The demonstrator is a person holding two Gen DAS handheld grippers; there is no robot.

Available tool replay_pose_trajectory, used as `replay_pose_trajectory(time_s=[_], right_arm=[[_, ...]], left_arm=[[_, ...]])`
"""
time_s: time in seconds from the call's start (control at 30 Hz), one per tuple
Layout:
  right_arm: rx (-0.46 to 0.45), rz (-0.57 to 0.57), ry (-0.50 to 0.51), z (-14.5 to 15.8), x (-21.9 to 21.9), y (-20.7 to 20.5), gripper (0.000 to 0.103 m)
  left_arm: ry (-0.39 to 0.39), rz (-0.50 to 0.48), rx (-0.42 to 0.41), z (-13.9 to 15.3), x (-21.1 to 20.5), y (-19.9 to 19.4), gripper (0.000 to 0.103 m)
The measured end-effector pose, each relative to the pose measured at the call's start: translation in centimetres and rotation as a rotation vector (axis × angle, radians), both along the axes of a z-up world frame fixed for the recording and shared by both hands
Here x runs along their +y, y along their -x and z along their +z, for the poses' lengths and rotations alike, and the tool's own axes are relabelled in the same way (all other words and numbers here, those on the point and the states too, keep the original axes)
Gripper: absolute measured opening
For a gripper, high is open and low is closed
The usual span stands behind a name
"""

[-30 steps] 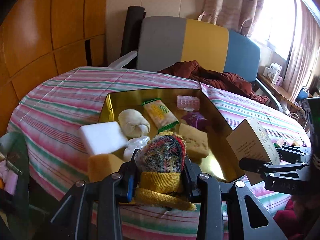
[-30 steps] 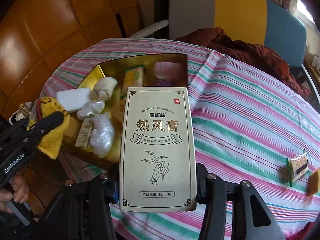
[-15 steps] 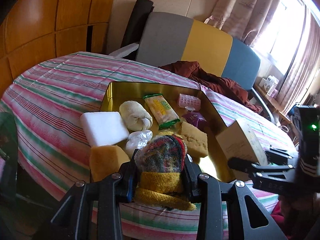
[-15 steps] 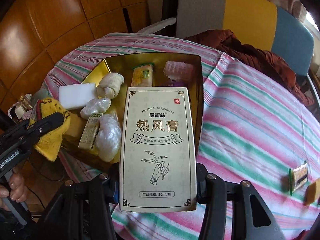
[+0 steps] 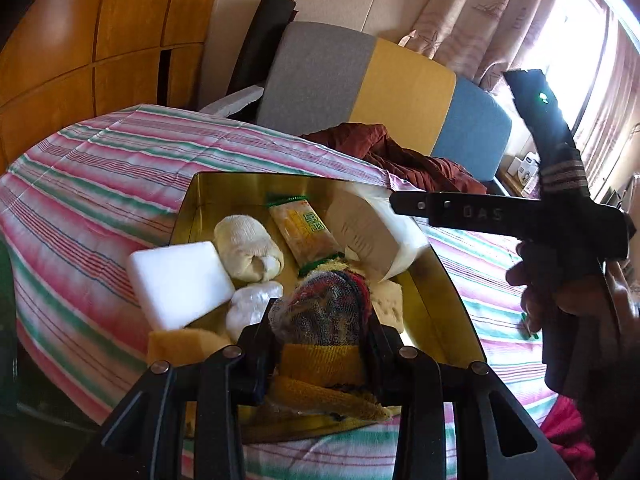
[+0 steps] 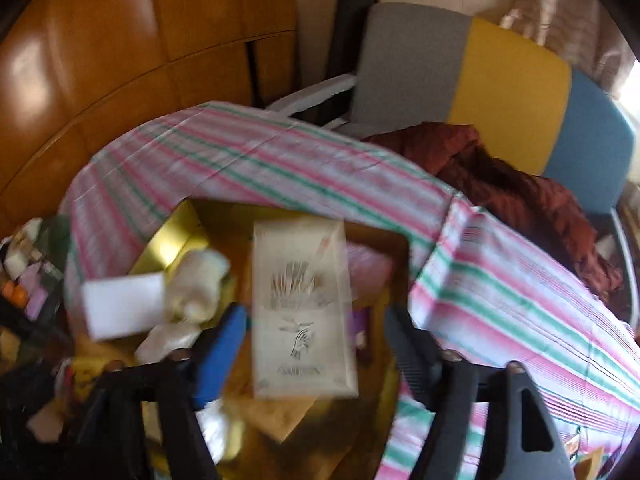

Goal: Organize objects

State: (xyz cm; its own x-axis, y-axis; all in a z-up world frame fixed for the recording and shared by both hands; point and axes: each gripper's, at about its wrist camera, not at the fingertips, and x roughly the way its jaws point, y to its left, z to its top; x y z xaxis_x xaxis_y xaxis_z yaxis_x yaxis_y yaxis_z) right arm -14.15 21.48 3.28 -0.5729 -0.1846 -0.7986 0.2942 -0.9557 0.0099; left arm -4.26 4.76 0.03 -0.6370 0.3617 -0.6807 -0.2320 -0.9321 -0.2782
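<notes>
Two grippers counted. Your left gripper (image 5: 322,316) is clamped on one knitted bundle (image 5: 324,356), netted on top, yellow below, held over the near edge of the gold tray (image 5: 224,188). (first inspector)

Contents of your tray? (second inspector)

One white block (image 5: 180,284), one rolled cream towel (image 5: 246,248), one green-ended snack packet (image 5: 304,232), one plastic-wrapped white lump (image 5: 252,304), two sponges: one yellow sponge (image 5: 180,344), one tan sponge (image 5: 388,296). One cream carton (image 6: 300,280) is over the tray's middle. (first inspector)

And your right gripper (image 6: 316,312)? (second inspector)

Its jaws have just been opening and stand spread. The carton shows between them, clear of both pads. (first inspector)

What differs by view? (second inspector)

Only the left wrist view shows your hand (image 5: 560,288) on the right tool's grip, and the bundle whole. Only the right wrist view shows the carton's printed face and something pink (image 6: 368,264) behind it. (first inspector)

What can't you settle? (second inspector)

The right view is smeared, so the print is unreadable and the pink item unidentified. Whether the carton rests on the tray or is in the air, I cannot tell. The bundle hides part of the tan sponge. (first inspector)
</notes>
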Motion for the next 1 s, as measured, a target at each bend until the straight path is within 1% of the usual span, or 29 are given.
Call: replay_pose_trajectory(time_s=[0.07,0.2,0.27,0.4,0.47,0.5,0.53,0.6,0.7,0.83,1.0], right_arm=[[-0.027,-0.017,0.056,-0.5,1.1,-0.1,0.075],[-0.088,-0.069,0.058,-2.6,3.1,-1.6,0.075],[-0.126,-0.093,0.078,-3.9,4.2,-3.0,0.075],[-0.16,-0.138,0.094,-5.2,5.7,-5.1,0.076],[-0.169,-0.162,0.107,-5.5,6.4,-5.8,0.076],[-0.166,-0.169,0.114,-5.4,6.7,-6.1,0.076],[-0.165,-0.173,0.118,-5.3,6.8,-6.3,0.076],[-0.159,-0.18,0.122,-5.1,7.0,-6.8,0.076],[-0.149,-0.175,0.116,-4.8,6.8,-7.3,0.077],[-0.145,-0.167,0.118,-4.9,6.4,-7.9,0.077],[-0.15,-0.17,0.116,-5.3,6.3,-8.6,0.077]], left_arm=[[0.003,0.001,-0.008,-0.3,0.1,0.4,0.038],[0.014,-0.001,-0.034,-1.2,1.0,1.7,0.038],[0.009,-0.007,-0.029,-1.0,1.6,2.2,0.038],[0.007,-0.021,-0.002,-0.2,2.7,2.9,0.038],[0.006,-0.013,0.004,0.0,3.2,3.6,0.043],[0.008,-0.006,0.006,0.2,3.4,4.0,0.05],[0.004,-0.002,0.008,0.2,3.5,4.5,0.06],[-0.011,0.008,0.012,0.3,3.5,4.9,0.067],[0.005,0.012,0.018,0.4,3.6,4.7,0.067],[0.037,-0.003,0.007,-0.2,3.7,3.1,0.067],[0.071,0.005,-0.008,-0.9,3.1,1.4,0.067]])
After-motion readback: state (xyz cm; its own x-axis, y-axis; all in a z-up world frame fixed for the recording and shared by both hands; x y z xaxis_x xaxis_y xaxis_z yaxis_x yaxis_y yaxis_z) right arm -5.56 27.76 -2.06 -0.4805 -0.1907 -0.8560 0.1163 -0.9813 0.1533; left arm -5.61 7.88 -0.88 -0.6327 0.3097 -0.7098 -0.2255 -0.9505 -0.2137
